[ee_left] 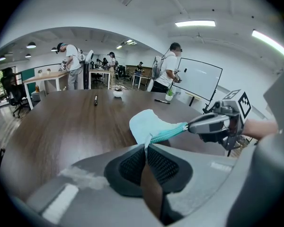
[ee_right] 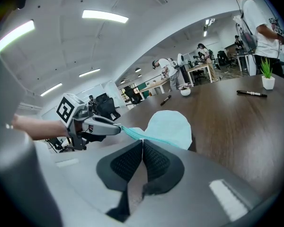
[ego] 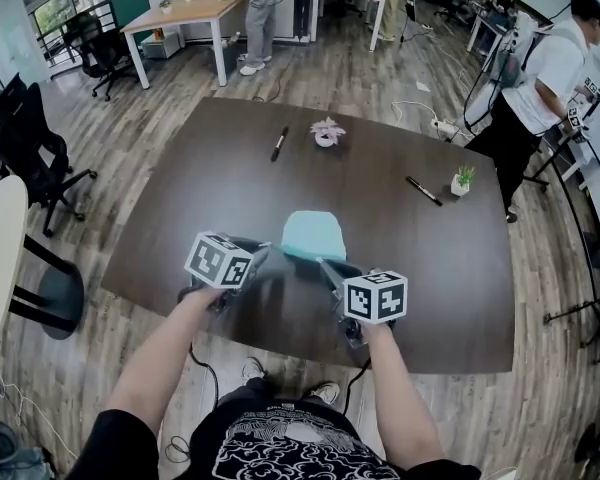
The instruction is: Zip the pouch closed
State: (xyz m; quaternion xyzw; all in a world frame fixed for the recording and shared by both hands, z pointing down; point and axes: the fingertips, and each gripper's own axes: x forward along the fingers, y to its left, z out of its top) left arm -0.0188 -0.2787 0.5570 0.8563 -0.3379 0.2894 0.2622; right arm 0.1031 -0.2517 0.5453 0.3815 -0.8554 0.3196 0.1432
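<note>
Blue pouch (ego: 313, 234) over table (ego: 180, 198) — left claw (ee_left: 146, 149), right claw (ee_right: 142, 144), both gripping it

I see a big dark brown wooden tabletop (ego: 180, 198). One black marker pen (ego: 279, 144) lies near a small pinkish plant in a white pot (ego: 326, 132). Another black marker pen (ego: 423, 190) lies near a small green plant in a white pot (ego: 462, 181).

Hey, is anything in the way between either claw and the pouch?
Nothing visible. The left claw and right claw each pinch an end of the pouch, its teal zip running between them.
</note>
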